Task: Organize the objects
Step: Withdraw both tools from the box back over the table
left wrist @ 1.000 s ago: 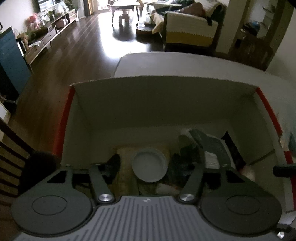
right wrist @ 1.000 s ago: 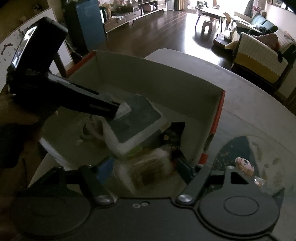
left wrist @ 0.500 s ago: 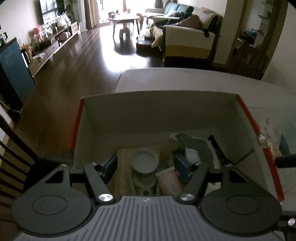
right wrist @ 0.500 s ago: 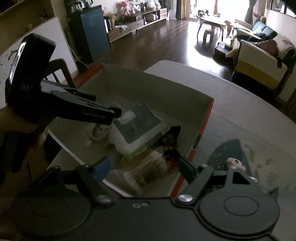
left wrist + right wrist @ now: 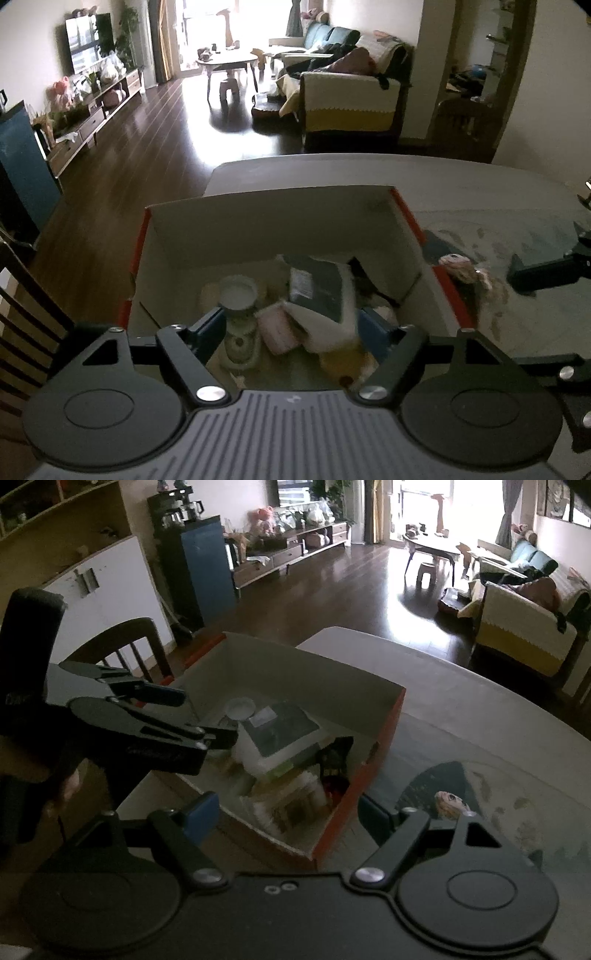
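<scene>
Grey and pale, the table fills the ground of both my views, its right part covered by a printed mat with a cartoon face on it. On the table's left end sits the cardboard box, open-topped, red along its outer edges, pale inside. I see it holds a jumble: a white packet with a dark top panel lies tilted across the middle, a round white lid rests left of it on a pale container, a pink item sits just beside that container, and a dark wrapper stands against the right wall. What lies at the near end is blurred and I cannot name it.

My left gripper hovers over the near edge of the box with its blue-padded fingers spread wide and nothing between them; in the right view it shows from the side above the box's left rim, with a hand on its handle. My right gripper hangs above the box's near right corner, jaws likewise apart and empty. A small blurred object lies on the mat just outside the box's right wall.
</scene>
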Available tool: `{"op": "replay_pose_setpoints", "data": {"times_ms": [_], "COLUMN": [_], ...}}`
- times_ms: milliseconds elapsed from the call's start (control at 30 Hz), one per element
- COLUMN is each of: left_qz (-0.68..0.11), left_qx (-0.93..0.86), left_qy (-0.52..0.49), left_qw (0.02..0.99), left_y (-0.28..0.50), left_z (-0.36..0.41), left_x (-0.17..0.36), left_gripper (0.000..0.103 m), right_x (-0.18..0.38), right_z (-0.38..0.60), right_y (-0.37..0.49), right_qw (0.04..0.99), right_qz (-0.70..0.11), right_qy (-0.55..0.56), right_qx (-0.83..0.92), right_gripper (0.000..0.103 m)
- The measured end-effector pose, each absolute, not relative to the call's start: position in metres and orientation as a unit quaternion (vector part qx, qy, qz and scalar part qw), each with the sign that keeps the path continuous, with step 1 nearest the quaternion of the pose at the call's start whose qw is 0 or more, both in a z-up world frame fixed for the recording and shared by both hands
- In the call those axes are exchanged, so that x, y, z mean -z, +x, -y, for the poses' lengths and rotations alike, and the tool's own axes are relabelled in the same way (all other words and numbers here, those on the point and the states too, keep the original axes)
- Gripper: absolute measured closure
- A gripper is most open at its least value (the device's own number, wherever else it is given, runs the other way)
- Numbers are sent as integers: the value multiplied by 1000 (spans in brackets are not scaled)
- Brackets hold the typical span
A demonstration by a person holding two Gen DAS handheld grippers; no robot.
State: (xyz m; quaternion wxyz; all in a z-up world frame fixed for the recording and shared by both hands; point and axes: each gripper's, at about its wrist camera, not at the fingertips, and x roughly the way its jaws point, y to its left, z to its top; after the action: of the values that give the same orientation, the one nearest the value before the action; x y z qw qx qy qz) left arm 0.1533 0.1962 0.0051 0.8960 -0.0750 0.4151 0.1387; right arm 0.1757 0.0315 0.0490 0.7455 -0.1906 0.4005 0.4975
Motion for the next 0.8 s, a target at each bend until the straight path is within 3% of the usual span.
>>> {"op": "replay_pose_setpoints", "data": {"times_ms": [467, 567, 800], "left_qz": [-396, -392, -389], "left_qx": [-123, -118, -107], "left_qy": [-97, -100, -115], "left_qw": [905, 907, 908], "left_y": [143, 146, 155], "left_z": [-121, -102, -56], "left_x": [-8, -7, 4], "left_gripper": [14, 2, 2], "right_x": [-51, -49, -36], "right_z": [38, 57, 104], "right_y": [189, 200, 228], "right_qw": [740, 740, 743], "right_qz": [-390, -395, -413], "right_qy": [-197, -191, -181], "right_qx": [-511, -510, -495], "right_gripper": [18, 18, 18]}}
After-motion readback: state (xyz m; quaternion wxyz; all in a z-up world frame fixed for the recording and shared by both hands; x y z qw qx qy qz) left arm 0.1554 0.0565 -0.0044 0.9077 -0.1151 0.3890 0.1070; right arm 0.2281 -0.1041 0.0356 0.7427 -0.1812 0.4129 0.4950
